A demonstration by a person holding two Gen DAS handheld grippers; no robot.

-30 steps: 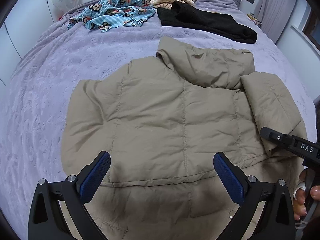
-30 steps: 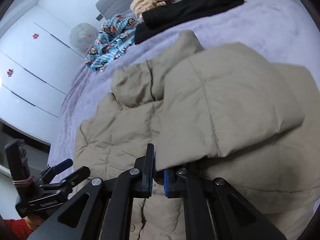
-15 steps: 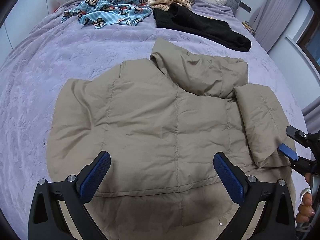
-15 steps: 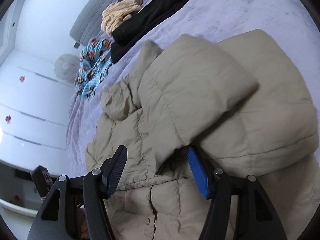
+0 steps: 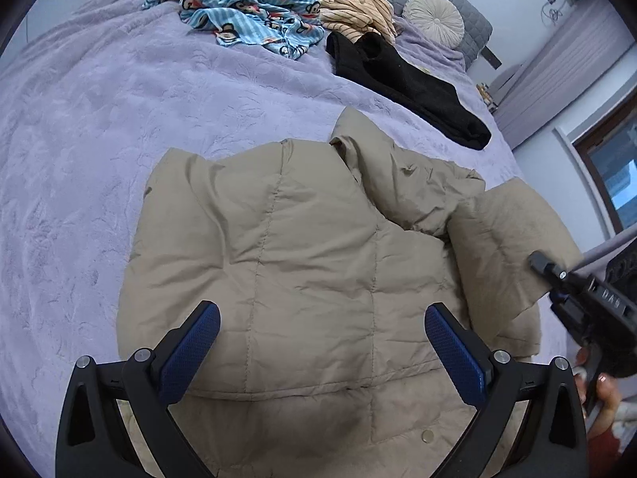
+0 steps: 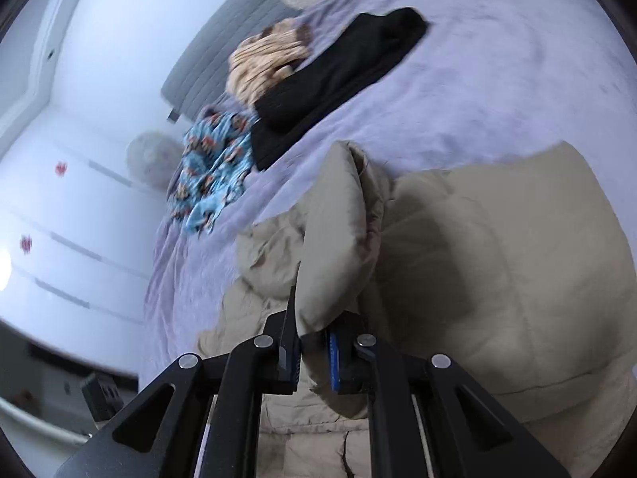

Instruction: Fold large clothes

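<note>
A beige puffer jacket point(image 5: 302, 263) lies back-up on the purple bedspread point(image 5: 99, 127), hood toward the far end. Its right sleeve point(image 5: 501, 247) is folded in over the body. My left gripper point(image 5: 322, 342) is open and empty, hovering above the jacket's lower back. My right gripper point(image 6: 314, 358) is shut on the cuff end of that sleeve point(image 6: 338, 239) and holds it lifted above the jacket point(image 6: 497, 263). The right gripper also shows in the left wrist view point(image 5: 557, 279) at the jacket's right edge.
At the far end of the bed lie a blue monkey-print garment point(image 5: 247, 12), a striped cream garment point(image 5: 354, 4) and a black garment point(image 5: 406, 79). A round cushion point(image 5: 434, 20) leans on the grey headboard. White wardrobe doors point(image 6: 59, 199) stand left of the bed.
My right gripper, open half a second ago, has closed on the sleeve end again and lifted it. The left gripper stayed open and shifted its view slightly over the jacket.
</note>
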